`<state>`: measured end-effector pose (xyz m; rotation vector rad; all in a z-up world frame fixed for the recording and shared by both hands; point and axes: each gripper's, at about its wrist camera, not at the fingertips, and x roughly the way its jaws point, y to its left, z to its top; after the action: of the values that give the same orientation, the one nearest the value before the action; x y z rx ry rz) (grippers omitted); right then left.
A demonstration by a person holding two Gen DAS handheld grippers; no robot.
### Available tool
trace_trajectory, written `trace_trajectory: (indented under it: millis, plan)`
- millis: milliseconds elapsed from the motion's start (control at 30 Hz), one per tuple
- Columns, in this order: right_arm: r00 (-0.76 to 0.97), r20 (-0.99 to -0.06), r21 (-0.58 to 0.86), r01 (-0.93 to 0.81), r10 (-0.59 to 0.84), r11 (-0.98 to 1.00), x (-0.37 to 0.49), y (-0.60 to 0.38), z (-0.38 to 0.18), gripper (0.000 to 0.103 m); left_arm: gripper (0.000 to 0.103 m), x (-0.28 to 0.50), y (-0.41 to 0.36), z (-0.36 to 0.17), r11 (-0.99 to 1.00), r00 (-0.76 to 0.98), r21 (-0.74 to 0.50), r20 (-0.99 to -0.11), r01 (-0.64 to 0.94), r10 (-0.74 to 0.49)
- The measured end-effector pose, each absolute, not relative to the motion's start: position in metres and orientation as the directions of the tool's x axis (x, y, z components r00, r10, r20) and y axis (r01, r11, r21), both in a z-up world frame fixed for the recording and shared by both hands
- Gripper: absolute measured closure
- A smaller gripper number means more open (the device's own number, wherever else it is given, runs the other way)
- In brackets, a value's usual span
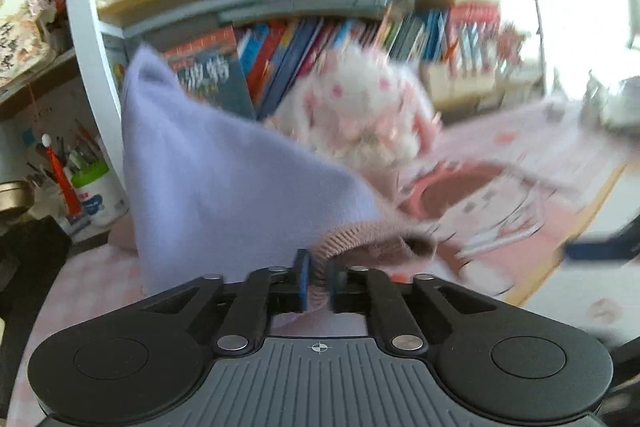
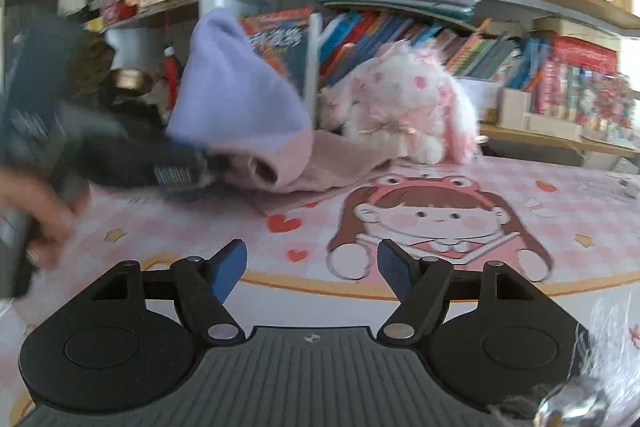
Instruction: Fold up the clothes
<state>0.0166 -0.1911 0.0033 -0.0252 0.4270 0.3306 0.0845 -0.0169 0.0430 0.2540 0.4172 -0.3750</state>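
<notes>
Landmark: plush toy [image 2: 404, 115], white with pink spots, one only, standing on the table [image 2: 520, 211] at its far edge, against the lower bookshelf [image 2: 400, 27].

One garment [image 2: 248, 99], lilac body with a pink ribbed cuff, lies left of the plush toy; its pink part touches the toy's base. The lilac part is raised in a peak, which hides some books behind it.

Left gripper [image 1: 318, 281]: jaws clenched on the pink ribbed cuff [image 1: 360, 237]; cloth is pinched between the blue pads. In the right wrist view this gripper enters from the left, blurred, with a hand [image 2: 36, 211] behind it.

Right gripper [image 2: 312, 265]: jaws apart, nothing between them; it hovers over the table print of a cartoon girl [image 2: 432, 215], on the near side of the plush toy and well apart from the garment.

Shelf boards counted: two, both crowded with books. One pen pot [image 1: 90, 187] stands far left of the toy.
</notes>
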Motion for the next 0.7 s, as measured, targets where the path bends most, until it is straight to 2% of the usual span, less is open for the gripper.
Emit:
trace_trajectory:
  millis: [133,300,433,567,700]
  plan:
    - [0.829,-0.425,-0.011,-0.405,0.362,0.914,0.007,-0.183,0.003,0.032,0.101,0.039,-0.016,0.073,0.873,0.838,0.131,-0.377,0.470,-0.395]
    - [0.806,-0.434,-0.125,-0.496,0.402,0.859,-0.020,-0.162,0.006,0.033,0.101,0.004,-0.017,0.085,0.856,0.818,0.084,-0.354,0.511,-0.453]
    - [0.798,-0.426,-0.156,-0.529,0.426,0.834,-0.038,-0.150,0.013,0.033,0.101,-0.023,-0.010,0.097,0.834,0.796,0.031,-0.322,0.551,-0.513]
    - [0.824,-0.426,-0.285,-0.515,0.374,0.809,-0.050,-0.140,0.016,0.034,0.101,-0.047,0.000,0.102,0.837,0.813,0.072,-0.298,0.542,-0.500]
    - [0.811,-0.442,-0.415,-0.564,0.384,0.714,-0.075,-0.150,0.011,0.035,0.101,-0.066,0.028,0.104,0.862,0.834,0.031,-0.275,0.505,-0.478]
